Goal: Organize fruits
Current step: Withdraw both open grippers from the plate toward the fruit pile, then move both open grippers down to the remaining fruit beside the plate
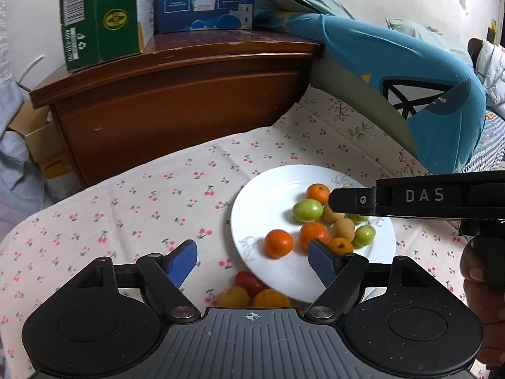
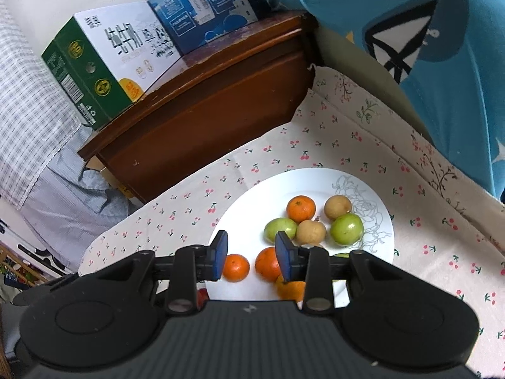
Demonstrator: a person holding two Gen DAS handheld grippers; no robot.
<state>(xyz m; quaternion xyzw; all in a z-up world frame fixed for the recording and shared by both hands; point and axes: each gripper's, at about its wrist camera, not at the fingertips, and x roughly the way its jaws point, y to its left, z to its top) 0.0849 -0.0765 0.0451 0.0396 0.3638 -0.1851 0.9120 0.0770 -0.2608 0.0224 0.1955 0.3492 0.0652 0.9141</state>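
Note:
A white plate (image 1: 271,199) (image 2: 249,211) lies on the cherry-print cloth (image 1: 126,208). It holds several small oranges (image 1: 278,243) (image 2: 300,209), green fruits (image 1: 307,210) (image 2: 346,229) and tan fruits (image 1: 343,228) (image 2: 311,232). A red tomato (image 1: 247,280) and two yellow fruits (image 1: 232,297) rest on the cloth by the plate's near rim. My left gripper (image 1: 254,262) hangs open over that rim with nothing between its pads. My right gripper (image 2: 252,257) (image 1: 334,200) hovers over the plate, jaws partly apart and gripping nothing; two oranges (image 2: 235,267) lie on the plate below it.
A brown wooden cabinet (image 1: 176,94) stands behind the cloth, with a green carton (image 1: 101,15) and a blue carton (image 1: 205,0) on top. Blue bedding (image 1: 410,79) rises at the right. A hand (image 1: 479,271) holds the right gripper's handle.

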